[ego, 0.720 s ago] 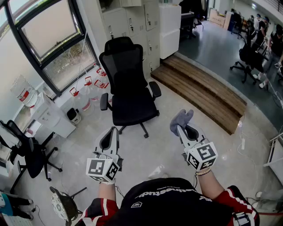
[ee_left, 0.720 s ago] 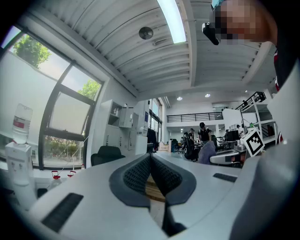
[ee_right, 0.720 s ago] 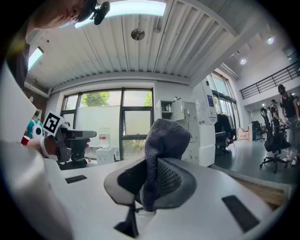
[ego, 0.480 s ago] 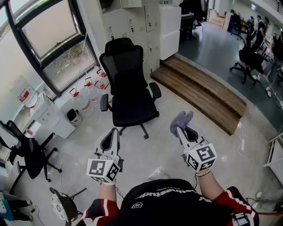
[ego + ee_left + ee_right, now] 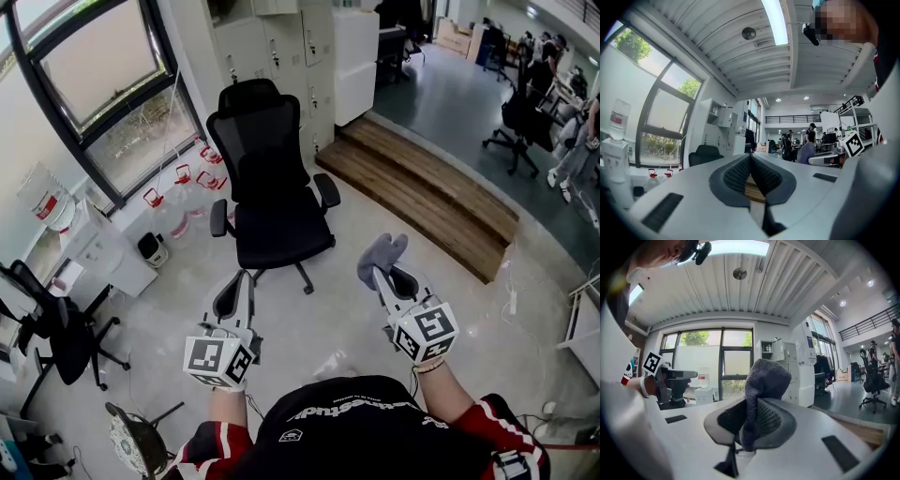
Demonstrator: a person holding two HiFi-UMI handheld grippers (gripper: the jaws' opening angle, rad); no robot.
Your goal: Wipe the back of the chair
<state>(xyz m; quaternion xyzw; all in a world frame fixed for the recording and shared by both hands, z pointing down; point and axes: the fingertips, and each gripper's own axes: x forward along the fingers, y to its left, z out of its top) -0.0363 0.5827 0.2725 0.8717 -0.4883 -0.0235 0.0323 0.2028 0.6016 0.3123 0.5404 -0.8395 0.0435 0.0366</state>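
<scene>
The right gripper [image 5: 379,270] pinches a grey cloth [image 5: 383,251] in its jaws; the left gripper [image 5: 234,289] jaws are pressed together, empty. The chair [image 5: 272,202] stands on the floor well ahead, up-left of the cloth. Its backrest is upright with the seat facing the person, so its back faces away.

Black chair [image 5: 272,187] stands upright; grey cloth [image 5: 380,253] bunched, upright.

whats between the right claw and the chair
Only bare floor: in the head view nothing stands between the right claw, shut on the grey cloth, and the black chair.
</scene>
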